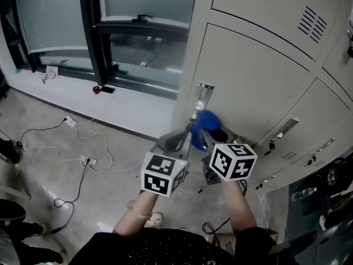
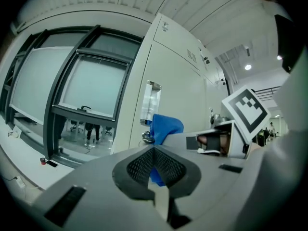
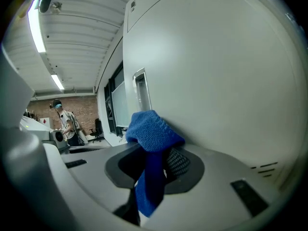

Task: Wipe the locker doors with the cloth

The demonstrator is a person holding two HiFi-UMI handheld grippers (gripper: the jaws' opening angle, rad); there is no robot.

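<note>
A blue cloth (image 1: 207, 122) is bunched against the lower part of a pale grey locker door (image 1: 248, 76), just below its recessed handle (image 1: 205, 93). My right gripper (image 1: 203, 131) is shut on the cloth (image 3: 153, 131), which sticks out past the tips and hangs down between the pads (image 3: 179, 163). My left gripper (image 1: 189, 129) sits close beside it on the left, with its pads (image 2: 166, 163) closed together at the tips. In the left gripper view the cloth (image 2: 166, 126) lies just beyond those tips. A strip of blue shows through the gap behind them.
More locker doors (image 1: 309, 120) with small handles run to the right. A dark-framed window (image 1: 138, 26) is at the left above a white sill. Cables and power strips (image 1: 88, 160) lie on the grey floor. A person (image 3: 65, 121) stands far off in the right gripper view.
</note>
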